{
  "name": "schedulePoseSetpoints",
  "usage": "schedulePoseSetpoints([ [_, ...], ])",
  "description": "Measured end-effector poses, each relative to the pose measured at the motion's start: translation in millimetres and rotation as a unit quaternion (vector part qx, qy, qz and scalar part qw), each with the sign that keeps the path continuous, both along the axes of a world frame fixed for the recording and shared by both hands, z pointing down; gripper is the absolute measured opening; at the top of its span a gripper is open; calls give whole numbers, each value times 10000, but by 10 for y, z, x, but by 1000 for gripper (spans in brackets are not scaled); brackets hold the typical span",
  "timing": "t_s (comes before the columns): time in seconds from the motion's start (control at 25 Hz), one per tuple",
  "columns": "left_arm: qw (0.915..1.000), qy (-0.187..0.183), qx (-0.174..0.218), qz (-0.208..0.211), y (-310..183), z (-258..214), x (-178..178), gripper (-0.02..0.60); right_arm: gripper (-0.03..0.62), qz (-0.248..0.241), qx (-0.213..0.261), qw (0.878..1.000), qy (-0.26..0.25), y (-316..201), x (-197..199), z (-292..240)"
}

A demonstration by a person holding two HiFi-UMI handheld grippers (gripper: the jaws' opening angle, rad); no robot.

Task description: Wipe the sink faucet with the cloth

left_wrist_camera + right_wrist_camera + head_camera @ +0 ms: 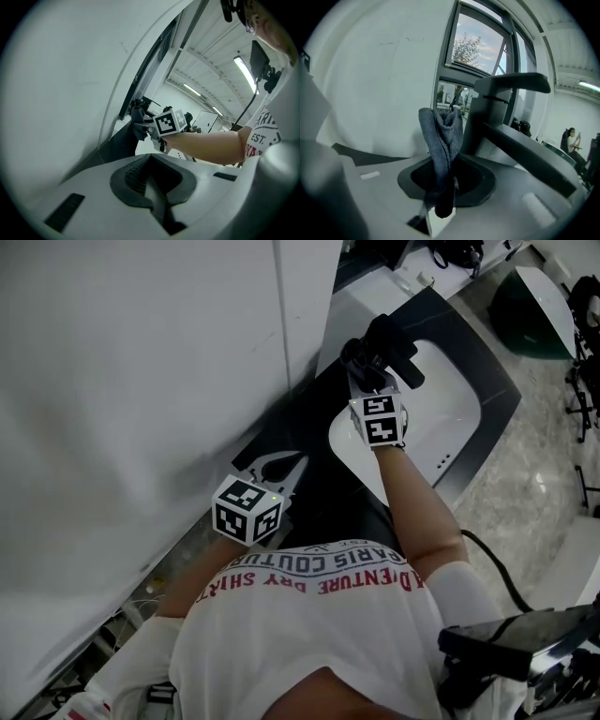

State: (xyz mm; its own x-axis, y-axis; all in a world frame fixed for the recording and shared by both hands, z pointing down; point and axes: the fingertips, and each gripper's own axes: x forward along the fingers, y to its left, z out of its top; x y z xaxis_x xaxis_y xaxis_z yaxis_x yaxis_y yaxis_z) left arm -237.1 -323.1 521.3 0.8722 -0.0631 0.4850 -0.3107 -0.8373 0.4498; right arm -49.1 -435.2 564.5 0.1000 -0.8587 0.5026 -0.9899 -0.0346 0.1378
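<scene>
A dark faucet (386, 341) stands at the back edge of the white sink (448, 418). In the right gripper view the faucet (494, 115) has a flat lever on top and a long spout (532, 161) running right. My right gripper (368, 374) is shut on a grey cloth (442, 140), which stands bunched just left of the faucet body, close to it or touching. The cloth (138, 123) and the right gripper's marker cube (169, 122) also show in the left gripper view. My left gripper (292, 463) hangs back over the dark counter, shut and holding nothing.
A white wall panel (141, 381) runs along the left, with a window (480, 44) behind the faucet. The dark countertop (323, 493) surrounds the sink. A marbled floor (534, 474) with a black cable (497, 568) lies to the right.
</scene>
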Motion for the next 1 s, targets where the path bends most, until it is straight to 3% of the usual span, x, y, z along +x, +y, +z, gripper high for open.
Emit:
schedulePoseSetpoints([
  [0.28,9999,-21,-134,-25,-50,70,-18,2,80,235,-434,9979,412,-61,59,248],
  [0.56,9999,-16,-122,-34,-89,65,-39,2,80,456,-432,9966,536,-81,129,278],
  [1.0,10000,85,-34,9,-57,-52,-28,1,80,985,422,9942,-43,28,174,-338],
])
